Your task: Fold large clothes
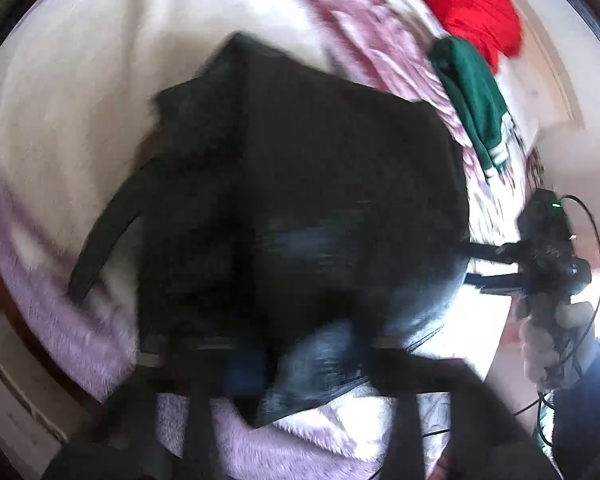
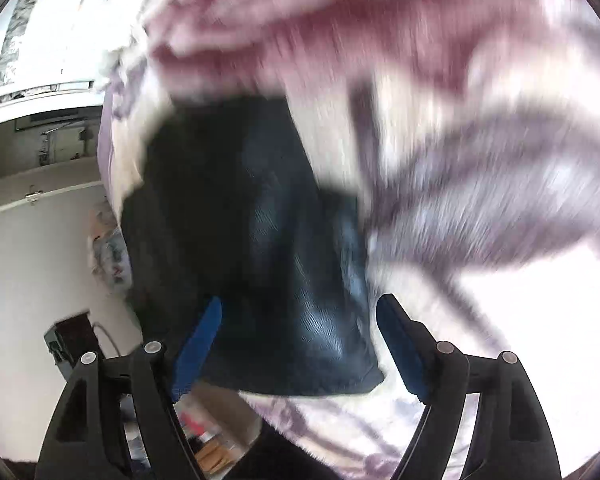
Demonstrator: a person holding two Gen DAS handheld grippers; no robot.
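Fluffy blanket [image 2: 480, 184] on bed | right hand-held gripper [image 2: 300, 344] wide open around dark garment [image 2: 260, 240] edge | left hand-held gripper [image 1: 284, 356] hidden under garment, cannot tell

No legible text anywhere.

Left wrist view: looks steeply down onto the bed [image 1: 60, 92] from above, close over the dark garment [image 1: 308, 200], which fills the middle of the picture. Faces toward the far side, where red clothing [image 1: 468, 4] and green clothing [image 1: 476, 96] lie near the bed's edge. Catches the right hand-held gripper [image 1: 480, 268] at the right rim, pointing inward at the garment's edge.

Right wrist view: sits very near the same dark garment [image 2: 260, 220], looking along blue fingers [image 2: 200, 344] across the fluffy blanket [image 2: 500, 184], with room and wall at the left. Both blurred; shared ground is garment and blanket.
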